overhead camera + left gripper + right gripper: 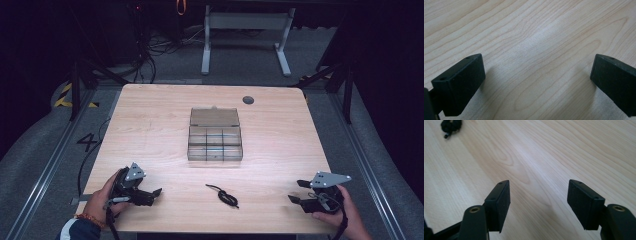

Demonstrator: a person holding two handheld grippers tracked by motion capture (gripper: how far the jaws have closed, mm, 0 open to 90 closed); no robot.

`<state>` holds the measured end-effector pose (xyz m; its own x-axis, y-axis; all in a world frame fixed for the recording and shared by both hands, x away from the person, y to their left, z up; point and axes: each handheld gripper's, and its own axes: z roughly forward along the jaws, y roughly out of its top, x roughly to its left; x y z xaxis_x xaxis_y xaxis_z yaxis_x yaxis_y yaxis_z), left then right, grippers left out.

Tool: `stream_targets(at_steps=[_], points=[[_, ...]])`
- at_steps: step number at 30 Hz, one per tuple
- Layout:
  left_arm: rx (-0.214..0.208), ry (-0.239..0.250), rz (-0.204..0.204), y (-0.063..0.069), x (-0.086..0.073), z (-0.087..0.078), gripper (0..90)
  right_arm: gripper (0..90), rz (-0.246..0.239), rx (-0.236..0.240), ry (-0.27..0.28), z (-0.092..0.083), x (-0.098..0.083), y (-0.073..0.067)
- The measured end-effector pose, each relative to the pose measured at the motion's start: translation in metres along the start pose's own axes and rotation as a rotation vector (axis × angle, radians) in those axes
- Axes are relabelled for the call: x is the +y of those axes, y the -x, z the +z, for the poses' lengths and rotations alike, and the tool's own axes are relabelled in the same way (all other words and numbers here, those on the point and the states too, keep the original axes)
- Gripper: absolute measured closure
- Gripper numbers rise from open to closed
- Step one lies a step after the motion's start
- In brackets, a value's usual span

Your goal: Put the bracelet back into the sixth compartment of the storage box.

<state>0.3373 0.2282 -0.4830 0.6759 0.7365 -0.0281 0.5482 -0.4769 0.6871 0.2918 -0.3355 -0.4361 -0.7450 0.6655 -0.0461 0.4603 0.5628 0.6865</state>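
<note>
Near the bottom centre of the high view, a knotted black cord (223, 195) lies loose on the wooden bench (150, 130), between the two tools and touched by neither. At lower left, the left tool (152, 194), held in a hand (100, 202), rests low over the bench with its jaws spread wide; in the left gripper view (537, 72) only bare wood grain lies between them. At lower right, the right tool (298, 191), held in the other hand (345, 215), points toward the cord; in the right gripper view (539, 195) its jaws stand apart with nothing between them, and the cord (451, 126) shows at the upper left of that frame, well apart from the jaws. At frame centre, beyond the cord, a clear compartment box (215, 145) sits with its lid raised open.
</note>
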Motion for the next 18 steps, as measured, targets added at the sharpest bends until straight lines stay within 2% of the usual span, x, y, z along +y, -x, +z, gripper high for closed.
stream_targets(at_steps=[12, 15, 18], points=[[0.000, 0.000, 0.001, 0.000, 0.000, 0.000, 0.1, 38.3, -0.154, 0.089, -0.069, 0.020, 0.049, -0.036], [-0.001, 0.002, 0.000, 0.000, 0.000, 0.000, 0.1, 38.3, -0.165, 0.116, -0.064, 0.021, 0.058, -0.042], [0.000, 0.001, 0.000, 0.000, 0.000, 0.000, 0.1, 38.3, -0.184, 0.122, -0.074, 0.026, 0.068, -0.049]])
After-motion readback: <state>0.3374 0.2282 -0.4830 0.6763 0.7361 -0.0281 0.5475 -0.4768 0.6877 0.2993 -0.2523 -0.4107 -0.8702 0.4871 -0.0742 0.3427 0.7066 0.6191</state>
